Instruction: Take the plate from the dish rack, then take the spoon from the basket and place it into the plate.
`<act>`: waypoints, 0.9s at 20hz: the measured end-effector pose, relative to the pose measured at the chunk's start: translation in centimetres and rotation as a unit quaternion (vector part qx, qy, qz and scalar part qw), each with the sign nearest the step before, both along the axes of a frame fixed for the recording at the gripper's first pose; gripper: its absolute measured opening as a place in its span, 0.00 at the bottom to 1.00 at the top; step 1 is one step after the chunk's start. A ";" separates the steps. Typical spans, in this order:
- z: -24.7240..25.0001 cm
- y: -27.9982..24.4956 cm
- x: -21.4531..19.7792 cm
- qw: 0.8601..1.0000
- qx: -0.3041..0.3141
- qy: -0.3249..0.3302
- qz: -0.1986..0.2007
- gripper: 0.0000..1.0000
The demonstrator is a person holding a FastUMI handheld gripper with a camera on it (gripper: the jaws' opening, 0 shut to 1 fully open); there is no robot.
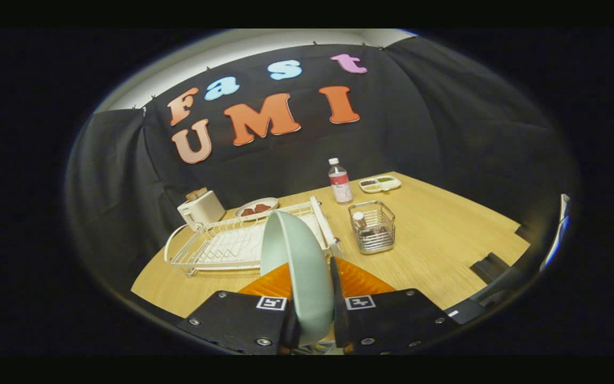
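My gripper (312,320) is shut on a pale green plate (296,266), which stands on edge between the two fingers and rises up in front of the white wire dish rack (221,248). The plate is lifted clear of the rack and hangs over an orange ribbed mat (360,280) just ahead of the fingers. Beyond the fingers to the right stands a wire basket (372,226) on the wooden table (445,240); something with a white, red-ringed top (358,217) sticks up inside it. I cannot make out a spoon's shape there.
Behind the rack sit a white toaster (201,208) and a small plate of dark food (256,208). A clear bottle (340,182) and a divided snack tray (380,183) stand at the table's far side. Black blocks (491,265) lie at the right edge.
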State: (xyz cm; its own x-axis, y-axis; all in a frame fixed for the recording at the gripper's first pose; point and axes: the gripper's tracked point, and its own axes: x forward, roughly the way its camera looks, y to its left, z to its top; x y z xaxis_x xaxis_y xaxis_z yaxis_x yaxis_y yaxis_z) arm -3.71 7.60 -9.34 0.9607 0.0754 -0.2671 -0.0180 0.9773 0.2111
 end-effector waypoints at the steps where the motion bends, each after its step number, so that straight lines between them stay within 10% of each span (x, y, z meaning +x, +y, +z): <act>1: -0.9 0.0 -0.1 1.000 0.018 0.009 0.000 0.25; 18: -8.2 0.8 -0.5 0.981 0.173 0.083 -0.003 0.26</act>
